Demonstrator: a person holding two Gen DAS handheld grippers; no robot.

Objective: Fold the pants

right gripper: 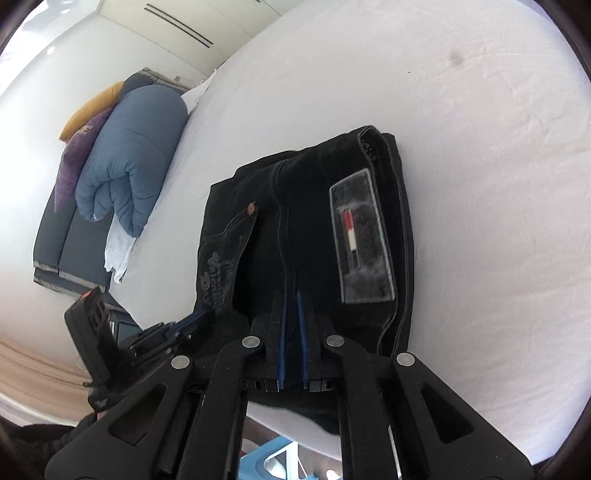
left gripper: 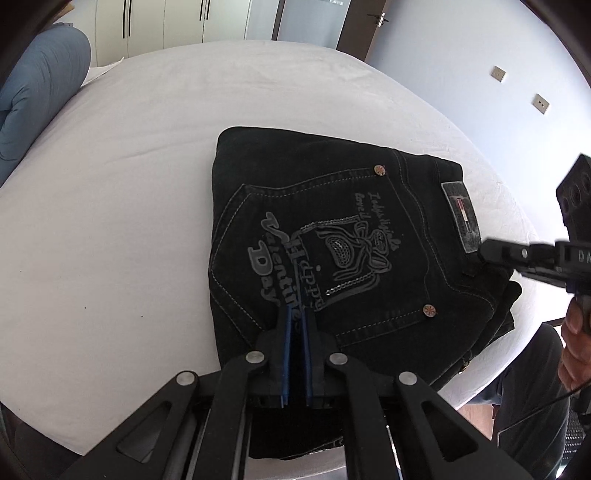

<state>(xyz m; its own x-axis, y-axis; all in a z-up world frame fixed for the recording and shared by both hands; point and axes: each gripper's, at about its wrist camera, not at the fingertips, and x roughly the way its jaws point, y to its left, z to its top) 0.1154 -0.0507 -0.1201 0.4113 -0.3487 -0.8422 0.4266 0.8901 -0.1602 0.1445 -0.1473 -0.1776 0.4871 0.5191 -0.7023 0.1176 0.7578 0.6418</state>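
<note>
Black jeans [left gripper: 332,206] lie folded into a compact rectangle on the white bed [left gripper: 110,184], back pocket up with a grey printed design. A grey label patch [left gripper: 460,218] sits at the waistband. My left gripper [left gripper: 295,310] hovers over the pocket print, its blue pads close together with nothing between them. My right gripper [left gripper: 482,251] comes in from the right, its tip at the waistband beside the patch. In the right wrist view the right gripper [right gripper: 291,295] stands over the jeans [right gripper: 306,184] beside the patch [right gripper: 364,236], pads narrowly apart and empty. The left gripper [right gripper: 197,314] shows at lower left.
A rolled blue duvet [right gripper: 133,155] with purple and yellow cushions lies off the bed's far side on a dark bench [right gripper: 70,236]. White wardrobes [left gripper: 166,22] and a door [left gripper: 314,18] stand behind. A person's hand [left gripper: 576,339] holds the right gripper at the bed's edge.
</note>
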